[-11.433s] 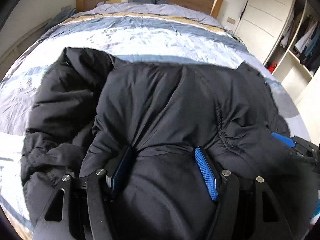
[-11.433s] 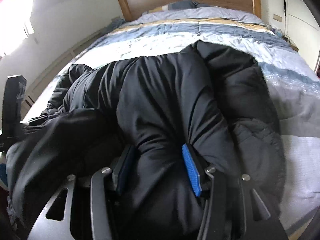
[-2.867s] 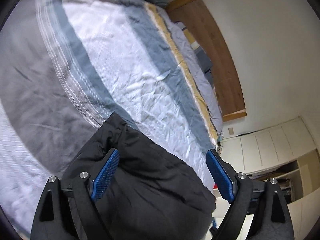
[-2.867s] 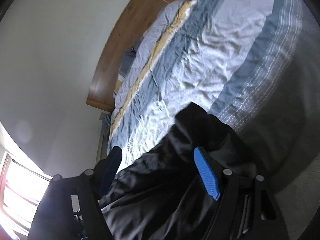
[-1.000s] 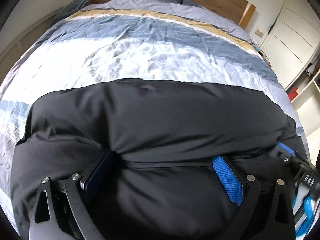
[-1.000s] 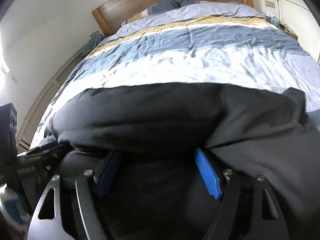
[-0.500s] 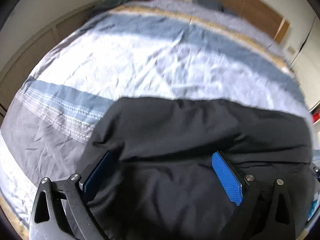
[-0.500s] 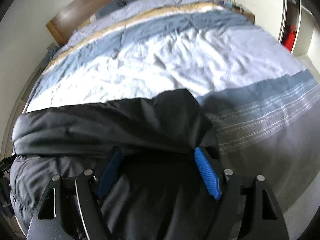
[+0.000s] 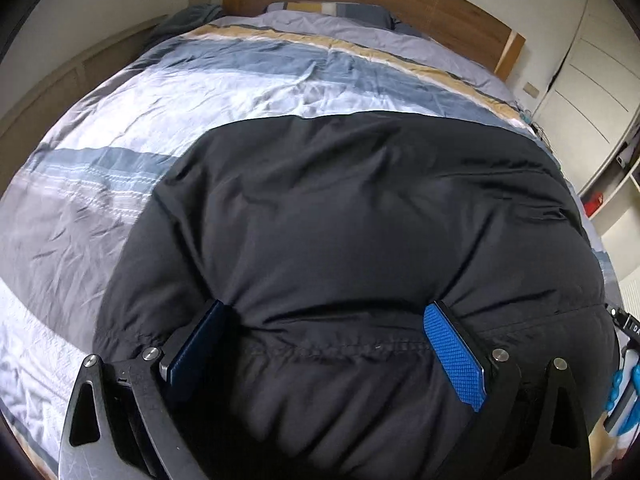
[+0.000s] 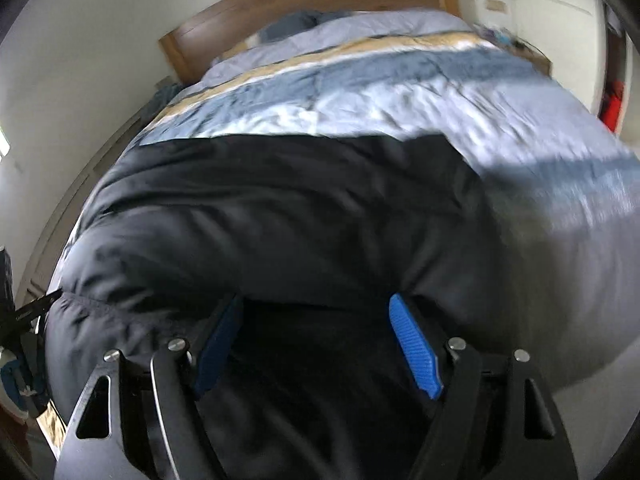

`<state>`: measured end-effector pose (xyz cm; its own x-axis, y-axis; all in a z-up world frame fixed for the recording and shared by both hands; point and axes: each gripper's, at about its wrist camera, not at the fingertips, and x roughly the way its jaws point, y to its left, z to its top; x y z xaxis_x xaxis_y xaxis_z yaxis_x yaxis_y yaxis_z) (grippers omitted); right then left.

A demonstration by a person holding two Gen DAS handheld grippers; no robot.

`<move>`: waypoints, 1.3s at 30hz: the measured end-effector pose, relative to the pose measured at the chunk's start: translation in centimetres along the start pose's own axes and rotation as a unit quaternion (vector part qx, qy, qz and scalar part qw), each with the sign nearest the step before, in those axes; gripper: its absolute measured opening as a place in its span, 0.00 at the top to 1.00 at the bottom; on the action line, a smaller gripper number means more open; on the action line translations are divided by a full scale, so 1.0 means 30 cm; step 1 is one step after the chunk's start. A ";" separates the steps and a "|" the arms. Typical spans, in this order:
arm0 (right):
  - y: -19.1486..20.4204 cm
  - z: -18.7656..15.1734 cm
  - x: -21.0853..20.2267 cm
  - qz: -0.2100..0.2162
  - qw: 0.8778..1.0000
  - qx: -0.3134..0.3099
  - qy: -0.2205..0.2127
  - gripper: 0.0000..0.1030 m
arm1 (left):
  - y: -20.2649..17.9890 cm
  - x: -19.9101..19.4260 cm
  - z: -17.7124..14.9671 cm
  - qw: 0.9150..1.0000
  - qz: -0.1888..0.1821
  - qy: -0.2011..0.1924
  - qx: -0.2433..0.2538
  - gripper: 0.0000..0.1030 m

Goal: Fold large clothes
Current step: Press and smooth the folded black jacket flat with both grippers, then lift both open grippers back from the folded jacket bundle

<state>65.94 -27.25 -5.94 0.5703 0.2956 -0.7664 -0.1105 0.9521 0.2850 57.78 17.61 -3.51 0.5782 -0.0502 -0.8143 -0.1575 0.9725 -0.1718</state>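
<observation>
Before me: a bed [image 9: 120, 208] under striped blue, white and tan bedding, a wooden headboard [image 9: 400, 4] against a pale wall [image 10: 80, 60], white wardrobe doors [image 9: 592, 80] to the right.

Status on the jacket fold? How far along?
Done: the black jacket lies on the bed as a compact, bulky bundle, no sleeves trailing. In hand: the left gripper and right gripper each have padded fabric bulging between their pads. Left: let go and tidy; the underside is hidden.
</observation>
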 end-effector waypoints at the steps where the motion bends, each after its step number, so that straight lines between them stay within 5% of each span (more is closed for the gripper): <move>1: -0.025 -0.009 -0.009 -0.010 1.000 0.004 0.001 0.27 | 0.000 -0.009 -0.007 1.000 0.006 -0.004 0.002 0.05; 6: -0.073 -0.022 -0.084 -0.056 0.998 0.007 -0.011 0.27 | -0.032 -0.096 -0.060 0.997 0.036 -0.057 0.022 0.05; 15: 0.146 -0.008 -0.148 0.015 0.997 -0.052 -0.062 0.28 | -0.089 -0.176 -0.117 0.991 0.034 -0.123 0.052 0.05; 27: 0.171 -0.083 -0.033 0.020 0.998 -0.049 -0.038 0.27 | -0.094 -0.135 -0.168 0.989 0.044 -0.126 0.060 0.05; 39: 0.119 -0.185 -0.180 -0.009 0.999 -0.031 -0.041 0.27 | -0.134 -0.259 -0.227 0.987 0.048 -0.134 0.067 0.05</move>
<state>57.94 -25.01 -3.97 0.6378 0.2732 -0.7201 -0.1485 0.9611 0.2331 48.47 12.56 -0.26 0.7599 0.0892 -0.6439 -0.1251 0.9921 -0.0102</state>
